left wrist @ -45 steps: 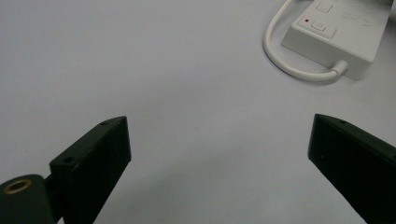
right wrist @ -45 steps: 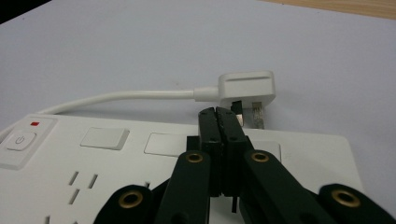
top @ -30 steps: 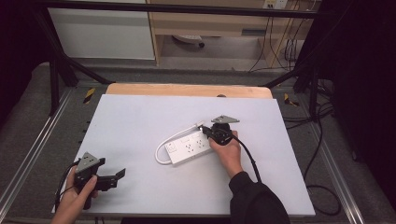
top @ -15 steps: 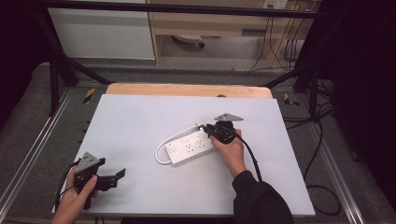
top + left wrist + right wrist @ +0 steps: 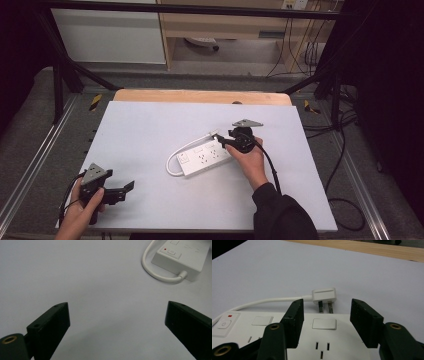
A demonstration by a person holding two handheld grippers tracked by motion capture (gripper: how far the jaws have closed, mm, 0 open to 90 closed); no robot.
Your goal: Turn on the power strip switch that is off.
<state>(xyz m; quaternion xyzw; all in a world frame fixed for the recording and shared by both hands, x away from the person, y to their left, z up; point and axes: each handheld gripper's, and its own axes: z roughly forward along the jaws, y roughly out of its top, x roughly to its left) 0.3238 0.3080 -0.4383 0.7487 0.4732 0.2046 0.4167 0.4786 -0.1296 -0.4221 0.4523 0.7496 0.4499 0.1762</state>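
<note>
Power strip: you have a white power strip [image 5: 205, 156] lying flat near the middle of the white tabletop [image 5: 150, 130], its long side running at a slant in the high view.
Strip's face: in your right gripper view it shows a round power button with a small red mark above it at one end [image 5: 223, 323], then flat rectangular covers and slotted sockets along its top.
Cord: a white cord [image 5: 172, 162] leaves the button end, loops round that end and runs along the strip's far side.
Plug: the cord ends in a white plug [image 5: 324, 296] lying on the tabletop just beyond the strip's far edge, two metal pins pointing back toward the strip.
Right gripper: your right gripper [image 5: 223, 141] sits low over the strip's far end; its jaws have just been opening and now stand about half apart, with nothing pinched. The plug lies beyond the tips, apart from both pads.
Left gripper: your left gripper [image 5: 127, 189] rests near the tabletop's near left corner, well apart from the strip, jaws spread wide over bare tabletop and holding nothing. Its view catches the strip's button end [image 5: 178, 257] far off.
</note>
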